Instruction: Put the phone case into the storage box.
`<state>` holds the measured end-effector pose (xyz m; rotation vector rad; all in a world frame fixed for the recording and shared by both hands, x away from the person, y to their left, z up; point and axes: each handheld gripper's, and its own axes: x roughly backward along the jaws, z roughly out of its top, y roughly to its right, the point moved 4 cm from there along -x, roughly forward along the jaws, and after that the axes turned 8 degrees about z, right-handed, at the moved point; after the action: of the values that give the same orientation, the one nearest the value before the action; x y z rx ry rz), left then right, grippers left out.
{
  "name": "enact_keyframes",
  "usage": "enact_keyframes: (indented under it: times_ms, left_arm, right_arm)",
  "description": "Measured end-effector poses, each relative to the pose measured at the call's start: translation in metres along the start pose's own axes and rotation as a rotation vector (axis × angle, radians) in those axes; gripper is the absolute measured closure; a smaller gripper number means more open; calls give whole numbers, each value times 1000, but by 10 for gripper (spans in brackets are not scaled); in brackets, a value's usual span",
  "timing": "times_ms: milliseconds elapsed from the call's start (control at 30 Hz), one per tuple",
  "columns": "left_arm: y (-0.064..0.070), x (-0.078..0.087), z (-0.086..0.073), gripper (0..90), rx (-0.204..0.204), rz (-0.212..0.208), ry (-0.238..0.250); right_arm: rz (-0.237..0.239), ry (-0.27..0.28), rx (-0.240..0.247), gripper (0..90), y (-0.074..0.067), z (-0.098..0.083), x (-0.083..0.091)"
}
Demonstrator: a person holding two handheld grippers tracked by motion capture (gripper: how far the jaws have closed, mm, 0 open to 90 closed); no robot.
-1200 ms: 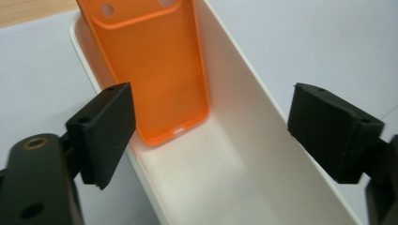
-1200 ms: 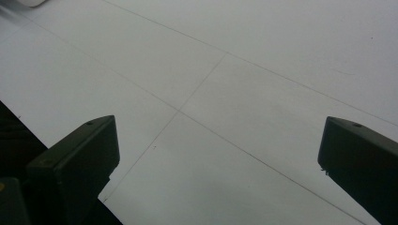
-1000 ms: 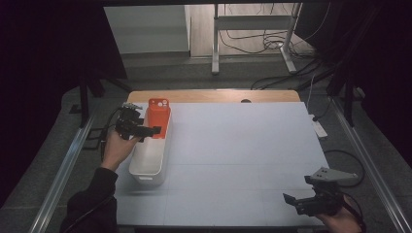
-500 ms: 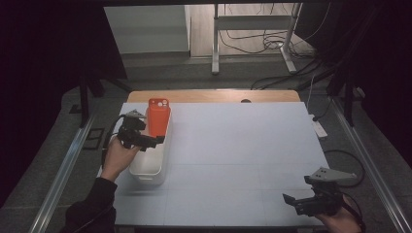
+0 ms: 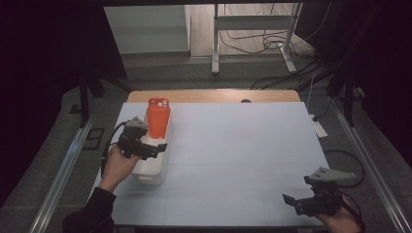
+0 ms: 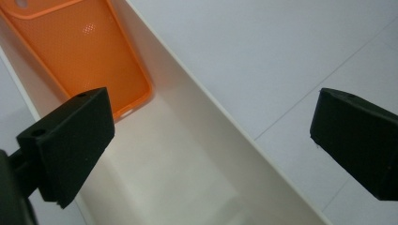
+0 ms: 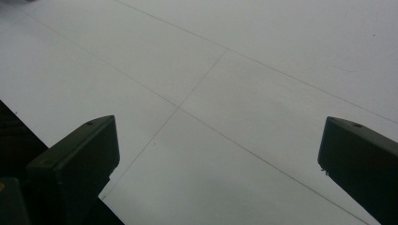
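The left gripper hangs with jaws spread wide and empty over the white bin – the orange phone case lies in its far end – so the placing looks done (the right gripper, likewise agape, idles at the near edge), and withdrawal seems next.

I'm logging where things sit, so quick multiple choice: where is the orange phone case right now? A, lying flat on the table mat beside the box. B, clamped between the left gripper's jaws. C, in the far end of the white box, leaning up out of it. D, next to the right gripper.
C: the orange phone case sits in the far end of the white box, sticking up past its rim, while the left gripper hovers over the box with its jaws apart and holding nothing.
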<state>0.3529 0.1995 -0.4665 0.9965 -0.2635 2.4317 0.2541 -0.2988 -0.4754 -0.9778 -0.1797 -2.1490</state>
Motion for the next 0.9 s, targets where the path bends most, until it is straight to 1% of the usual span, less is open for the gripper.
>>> enact_keyframes:
  times_ms: [100,200,300,400,533,900]
  left_arm:
    - [3,2,-3,13,-7,0,6]
    - [9,4,-7,14,-34,8,12]
    - [14,7,-9,13,-52,15,21]
    - [16,9,-11,13,-56,18,23]
    - [20,15,-16,12,-68,24,27]
    - [27,30,-27,12,-57,6,50]
  right_arm:
    - [0,-5,1,0,0,0,0]
    - [3,-6,1,0,0,0,-1]
    - [4,0,7,0,-1,0,0]
    - [2,-2,10,0,-1,0,0]
    - [-3,1,7,0,0,0,0]
    - [-26,3,8,0,-1,0,0]
